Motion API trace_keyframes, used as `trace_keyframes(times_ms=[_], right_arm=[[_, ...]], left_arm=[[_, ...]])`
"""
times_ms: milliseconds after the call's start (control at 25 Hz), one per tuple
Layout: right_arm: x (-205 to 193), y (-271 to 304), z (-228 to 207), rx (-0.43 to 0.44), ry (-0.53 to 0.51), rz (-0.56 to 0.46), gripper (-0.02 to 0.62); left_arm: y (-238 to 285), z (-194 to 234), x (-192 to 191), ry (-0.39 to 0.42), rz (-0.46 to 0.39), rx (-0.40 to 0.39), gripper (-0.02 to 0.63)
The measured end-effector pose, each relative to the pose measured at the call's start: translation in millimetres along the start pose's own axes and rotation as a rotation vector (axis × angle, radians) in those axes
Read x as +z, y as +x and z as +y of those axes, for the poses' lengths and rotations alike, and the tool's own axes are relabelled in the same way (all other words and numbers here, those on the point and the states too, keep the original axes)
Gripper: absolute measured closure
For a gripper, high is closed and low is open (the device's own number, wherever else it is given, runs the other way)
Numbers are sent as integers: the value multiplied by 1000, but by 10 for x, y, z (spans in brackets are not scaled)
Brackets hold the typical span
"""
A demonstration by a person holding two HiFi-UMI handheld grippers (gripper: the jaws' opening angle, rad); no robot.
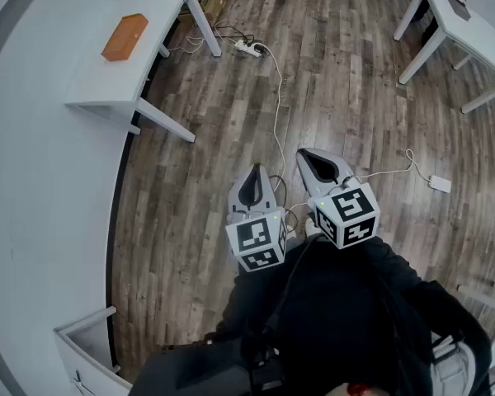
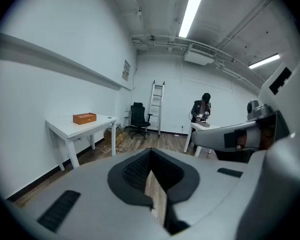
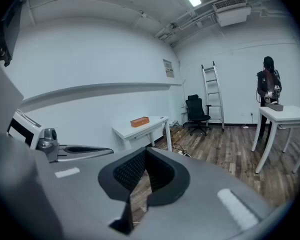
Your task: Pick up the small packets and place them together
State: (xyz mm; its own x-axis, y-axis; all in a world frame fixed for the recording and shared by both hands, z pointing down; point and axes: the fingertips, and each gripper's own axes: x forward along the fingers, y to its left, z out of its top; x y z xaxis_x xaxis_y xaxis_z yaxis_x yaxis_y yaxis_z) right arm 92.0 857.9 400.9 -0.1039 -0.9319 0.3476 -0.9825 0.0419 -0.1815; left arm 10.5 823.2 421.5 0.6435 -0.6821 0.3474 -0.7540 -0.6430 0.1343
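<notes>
Two tools, left gripper (image 1: pixel 254 180) and right gripper (image 1: pixel 316 165), hang side by side over the floor (image 1: pixel 190 180), fingers pressed together, empty. No small packets are visible. A cable (image 1: pixel 278 106) just beyond the fingertips could trip the person.

Bare wood floor (image 1: pixel 346 97) lies wide open ahead of the left gripper (image 1: pixel 255 172) and right gripper (image 1: pixel 308 153), which hang just beside each other. A white cable (image 1: pixel 278 97) trails across it from a power strip (image 1: pixel 249 47). At the left a white worktop (image 1: pixel 107 81) bearing an orange box (image 1: pixel 124 37) stands against the wall (image 1: pixel 33 205). A second worktop (image 1: pixel 470 31) blocks the far right.
</notes>
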Motion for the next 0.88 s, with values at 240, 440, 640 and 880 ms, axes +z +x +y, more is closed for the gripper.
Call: trace_keyframes(times_ms=[240, 440, 640, 880], right_arm=[[-5, -3, -22, 5, -2, 1, 595], [10, 4, -12, 37, 27, -24, 595], [25, 15, -72, 36, 82, -52, 595], [43, 21, -97, -5, 133, -110, 595]], left_arm=[[10, -16, -2, 2, -2, 4, 609], [19, -16, 12, -4, -4, 6, 609], [-46, 161, 1, -13, -2, 29, 609], [-115, 392, -197, -33, 34, 37, 609]])
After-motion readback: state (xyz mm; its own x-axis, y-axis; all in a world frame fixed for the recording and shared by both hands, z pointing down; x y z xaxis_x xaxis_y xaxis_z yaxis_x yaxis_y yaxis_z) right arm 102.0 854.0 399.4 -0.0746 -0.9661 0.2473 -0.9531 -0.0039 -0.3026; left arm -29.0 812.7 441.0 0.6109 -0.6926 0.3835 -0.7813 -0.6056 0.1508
